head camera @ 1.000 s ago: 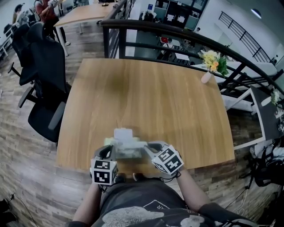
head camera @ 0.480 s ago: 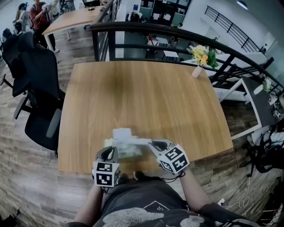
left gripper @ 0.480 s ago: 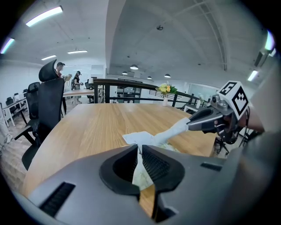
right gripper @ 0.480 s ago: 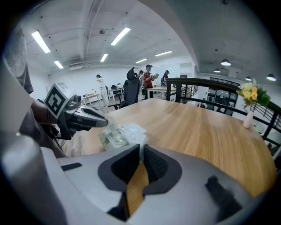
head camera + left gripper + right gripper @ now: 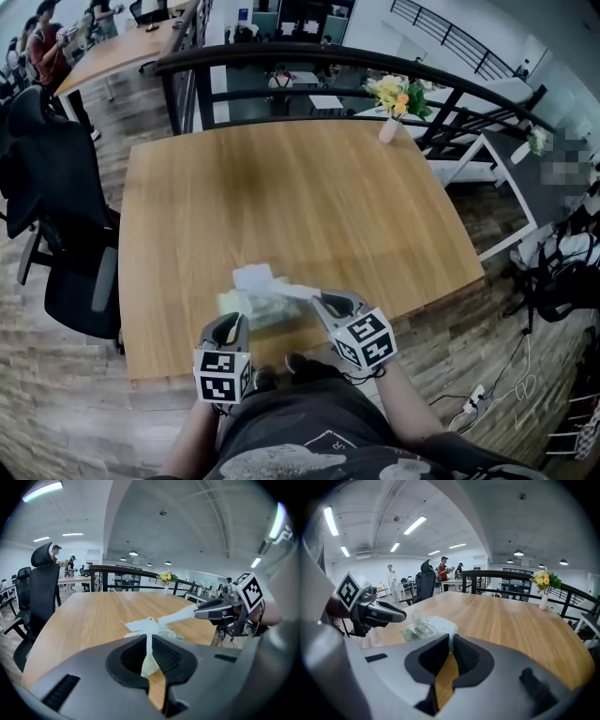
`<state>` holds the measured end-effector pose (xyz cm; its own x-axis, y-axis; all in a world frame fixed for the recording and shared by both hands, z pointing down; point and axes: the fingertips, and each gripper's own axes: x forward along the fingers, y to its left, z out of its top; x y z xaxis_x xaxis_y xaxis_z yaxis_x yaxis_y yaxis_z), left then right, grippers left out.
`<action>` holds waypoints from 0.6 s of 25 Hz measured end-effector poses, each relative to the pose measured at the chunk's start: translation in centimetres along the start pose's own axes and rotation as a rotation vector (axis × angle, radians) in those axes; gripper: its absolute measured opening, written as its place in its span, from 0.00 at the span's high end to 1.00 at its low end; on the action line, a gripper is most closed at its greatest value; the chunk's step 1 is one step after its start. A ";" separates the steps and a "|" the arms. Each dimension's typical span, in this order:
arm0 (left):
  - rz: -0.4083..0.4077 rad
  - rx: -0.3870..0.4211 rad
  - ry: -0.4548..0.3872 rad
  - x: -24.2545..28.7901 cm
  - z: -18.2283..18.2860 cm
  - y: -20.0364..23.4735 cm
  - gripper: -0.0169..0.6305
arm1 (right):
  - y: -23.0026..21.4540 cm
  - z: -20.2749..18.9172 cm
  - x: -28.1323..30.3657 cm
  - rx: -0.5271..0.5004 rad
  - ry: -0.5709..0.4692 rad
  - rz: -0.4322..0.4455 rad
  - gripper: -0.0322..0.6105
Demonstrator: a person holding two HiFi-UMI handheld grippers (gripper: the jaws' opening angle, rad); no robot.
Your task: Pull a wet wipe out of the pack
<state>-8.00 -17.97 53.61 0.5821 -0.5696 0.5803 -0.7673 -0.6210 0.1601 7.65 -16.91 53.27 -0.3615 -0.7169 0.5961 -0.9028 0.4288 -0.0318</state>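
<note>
While angled downward, right gripper (image 5: 318, 298) pinches wipe (image 5: 291, 289).

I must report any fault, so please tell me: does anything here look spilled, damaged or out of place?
Nothing stands out. The wipe runs stretched from the pack, which the left gripper pinches, to the right gripper, as expected. Nothing looks spilled or torn.
</note>
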 end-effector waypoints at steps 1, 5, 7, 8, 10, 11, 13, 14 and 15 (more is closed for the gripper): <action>-0.008 -0.004 -0.006 -0.1 0.1 -0.1 0.94 | 0.1 0.0 -0.3 0.006 -0.003 -0.008 0.88; -0.051 0.000 -0.065 -0.6 1.0 -0.4 0.94 | 0.3 0.4 -1.4 0.029 -0.026 -0.040 0.88; -0.079 -0.003 -0.082 -0.5 1.2 -0.6 0.94 | 0.1 0.3 -1.6 0.031 -0.027 -0.054 0.88; -0.089 -0.005 -0.083 -0.5 1.2 -0.7 0.94 | 0.0 0.2 -1.7 0.031 -0.025 -0.058 0.88; -0.097 -0.007 -0.083 -0.4 1.4 -1.0 0.94 | -0.2 0.0 -1.9 0.032 -0.028 -0.061 0.88; -0.096 -0.006 -0.085 -0.4 1.5 -1.2 0.94 | -0.3 0.0 -2.0 0.032 -0.032 -0.058 0.88; -0.085 -0.005 -0.092 -0.2 1.9 -1.4 0.94 | -0.5 0.2 -2.3 0.023 -0.042 -0.046 0.88; -0.077 -0.005 -0.096 -0.1 2.2 -1.5 0.94 | -0.7 0.4 -2.4 0.017 -0.047 -0.036 0.88; -0.069 -0.007 -0.101 -0.1 2.5 -1.6 0.94 | -0.8 0.6 -2.4 0.010 -0.052 -0.026 0.88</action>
<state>-6.17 -18.30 51.35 0.6573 -0.5773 0.4844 -0.7262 -0.6571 0.2021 9.12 -15.90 51.41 -0.3489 -0.7556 0.5544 -0.9144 0.4041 -0.0247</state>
